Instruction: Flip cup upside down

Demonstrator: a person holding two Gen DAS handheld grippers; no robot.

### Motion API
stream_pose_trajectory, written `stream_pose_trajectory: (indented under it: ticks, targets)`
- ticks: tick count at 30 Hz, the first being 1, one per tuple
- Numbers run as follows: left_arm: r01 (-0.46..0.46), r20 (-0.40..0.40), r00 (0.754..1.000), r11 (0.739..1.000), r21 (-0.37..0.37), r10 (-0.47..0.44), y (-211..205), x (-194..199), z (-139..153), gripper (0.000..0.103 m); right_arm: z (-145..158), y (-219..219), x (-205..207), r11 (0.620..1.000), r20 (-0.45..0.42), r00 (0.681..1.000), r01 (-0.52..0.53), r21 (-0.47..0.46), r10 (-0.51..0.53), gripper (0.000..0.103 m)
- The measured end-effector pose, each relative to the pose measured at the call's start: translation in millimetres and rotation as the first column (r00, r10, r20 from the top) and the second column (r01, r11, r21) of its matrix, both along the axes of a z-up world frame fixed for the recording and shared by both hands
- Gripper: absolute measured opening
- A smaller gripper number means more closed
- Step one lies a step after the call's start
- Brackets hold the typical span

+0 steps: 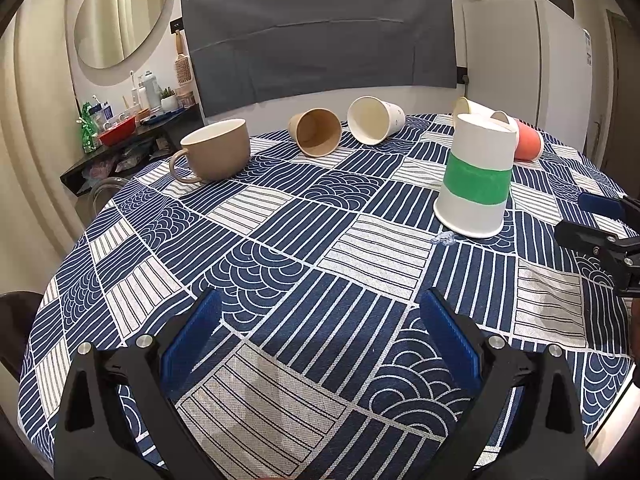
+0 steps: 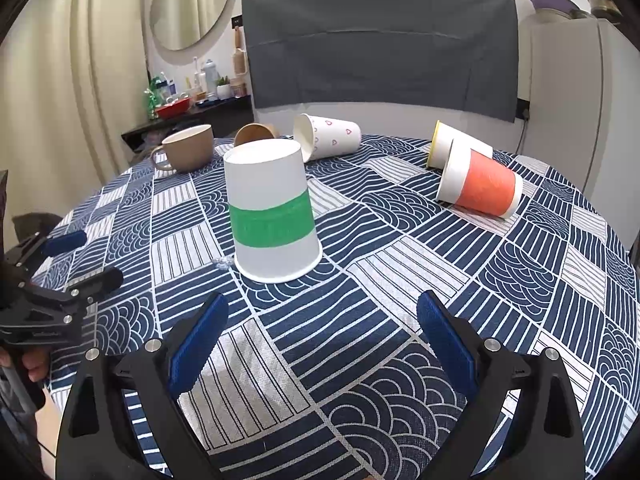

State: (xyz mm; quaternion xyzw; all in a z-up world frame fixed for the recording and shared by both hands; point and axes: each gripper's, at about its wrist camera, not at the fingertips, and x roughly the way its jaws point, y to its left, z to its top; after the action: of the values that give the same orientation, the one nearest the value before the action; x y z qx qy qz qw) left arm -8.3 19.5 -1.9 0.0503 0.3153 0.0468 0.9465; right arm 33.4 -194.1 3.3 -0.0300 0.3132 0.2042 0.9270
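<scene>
I hold both grippers, left [image 1: 320, 332] and right [image 2: 322, 332], low over the tablecloth [image 2: 400, 280], fingers apart, gripping nothing. The paper cup [image 2: 272, 210], green-banded, stands mouth-down.

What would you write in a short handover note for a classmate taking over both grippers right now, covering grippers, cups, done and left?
Left gripper: open, empty, above the tablecloth.
Right gripper: open, empty, just short of the green-banded cup.
Green-banded cup: upside down, rim on the cloth, so that flip looks done.
Left: four paper cups lie on their sides: brown cup, heart-print cup, yellow-rimmed cup, orange cup.
Tan mug stands upright, far left.
</scene>
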Motion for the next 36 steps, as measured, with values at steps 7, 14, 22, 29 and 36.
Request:
stream_pose_trajectory:
  ticks: [7, 14, 22, 29, 36]
  targets:
    - [0.004, 0.008, 1.0, 1.0, 0.008, -0.004, -0.7, -1.4, 0.5, 0.097, 0.3, 0.5, -0.6, 1.0, 0.004, 1.0, -0.004, -0.001, 0.004, 0.091]
    - [0.003, 0.011, 1.0, 1.0, 0.012, -0.003, -1.5, -2.0, 0.6, 0.097, 0.0, 1.3, -0.9, 1.0, -0.001, 1.0, -0.006, 0.001, 0.006, 0.091]
    - [-0.001, 0.004, 1.0, 1.0, -0.022, 0.001, 4.1, -0.6, 0.0, 0.097, -0.3, -0.6, 0.3, 1.0, -0.005, 1.0, -0.003, 0.007, 0.003, 0.091]
    - [0.001, 0.009, 1.0, 1.0, -0.012, -0.001, 2.7, -1.3, -0.2, 0.097, -0.4, -0.1, 0.0, 1.0, -0.003, 1.0, -0.003, 0.005, 0.003, 0.091]
    - [0.005, 0.01, 1.0, 1.0, -0.017, -0.004, 2.5, -2.0, 0.4, 0.097, -0.3, -0.1, 0.1, 1.0, -0.004, 1.0, -0.003, 0.005, 0.003, 0.091]
